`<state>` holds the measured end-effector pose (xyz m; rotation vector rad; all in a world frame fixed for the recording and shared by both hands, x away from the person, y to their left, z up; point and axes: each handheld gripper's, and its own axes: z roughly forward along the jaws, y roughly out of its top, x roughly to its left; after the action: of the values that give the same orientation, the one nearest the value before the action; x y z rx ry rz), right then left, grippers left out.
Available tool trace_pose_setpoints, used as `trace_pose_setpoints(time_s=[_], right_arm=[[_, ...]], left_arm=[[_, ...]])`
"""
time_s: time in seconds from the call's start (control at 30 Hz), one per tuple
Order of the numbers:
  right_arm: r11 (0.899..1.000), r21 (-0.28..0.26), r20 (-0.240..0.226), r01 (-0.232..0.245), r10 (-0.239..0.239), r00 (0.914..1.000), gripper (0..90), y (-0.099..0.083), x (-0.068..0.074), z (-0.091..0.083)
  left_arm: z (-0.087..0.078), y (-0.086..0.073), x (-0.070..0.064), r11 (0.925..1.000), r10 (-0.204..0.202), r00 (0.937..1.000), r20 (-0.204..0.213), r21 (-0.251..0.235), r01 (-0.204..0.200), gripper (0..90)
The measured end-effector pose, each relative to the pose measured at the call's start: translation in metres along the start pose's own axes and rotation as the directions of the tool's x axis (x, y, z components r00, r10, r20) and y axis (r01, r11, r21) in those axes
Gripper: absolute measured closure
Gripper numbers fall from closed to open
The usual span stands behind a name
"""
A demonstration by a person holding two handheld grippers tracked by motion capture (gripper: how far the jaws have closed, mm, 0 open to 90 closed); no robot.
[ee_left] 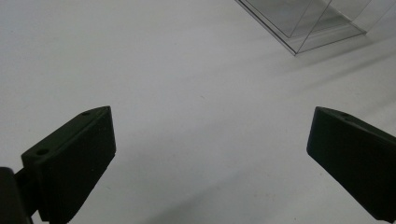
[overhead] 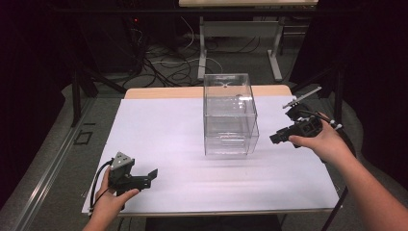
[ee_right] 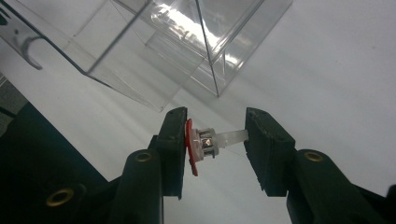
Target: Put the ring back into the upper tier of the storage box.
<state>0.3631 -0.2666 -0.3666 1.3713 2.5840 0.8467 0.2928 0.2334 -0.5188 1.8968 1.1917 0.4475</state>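
A tall clear plastic box (overhead: 229, 114) stands upright on the white sheet (overhead: 163, 130), a little right of the middle. My right gripper (overhead: 275, 138) hovers just right of the box's lower part; in its own view the right gripper (ee_right: 215, 140) is shut on a small part with a red disc, a metal middle and a clear stem (ee_right: 205, 143), and the box's corner (ee_right: 205, 56) lies close ahead. My left gripper (overhead: 153, 174) rests low near the front left of the sheet. Its black fingers (ee_left: 74, 158) stand wide apart over bare sheet, with the box's base (ee_left: 317, 28) far ahead.
The sheet covers a wooden table (overhead: 163, 92) whose front edge runs just past my hands. Beyond the table are the metal legs of another table (overhead: 202, 48) and loose cables (overhead: 168, 65) on the floor. Dark curtains (overhead: 29, 72) close in both sides.
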Motion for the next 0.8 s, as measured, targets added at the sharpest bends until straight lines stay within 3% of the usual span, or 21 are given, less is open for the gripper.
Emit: trace_pose_setpoints(time_s=[0.8], right_arm=[[0.998,-0.025,-0.032,0.066,-0.067,0.9973,59.3,0.039,0.03,-0.022]], left_arm=[[0.0,0.0,0.0,1.0,-0.002,1.0,0.001,-0.002,0.002,1.5]])
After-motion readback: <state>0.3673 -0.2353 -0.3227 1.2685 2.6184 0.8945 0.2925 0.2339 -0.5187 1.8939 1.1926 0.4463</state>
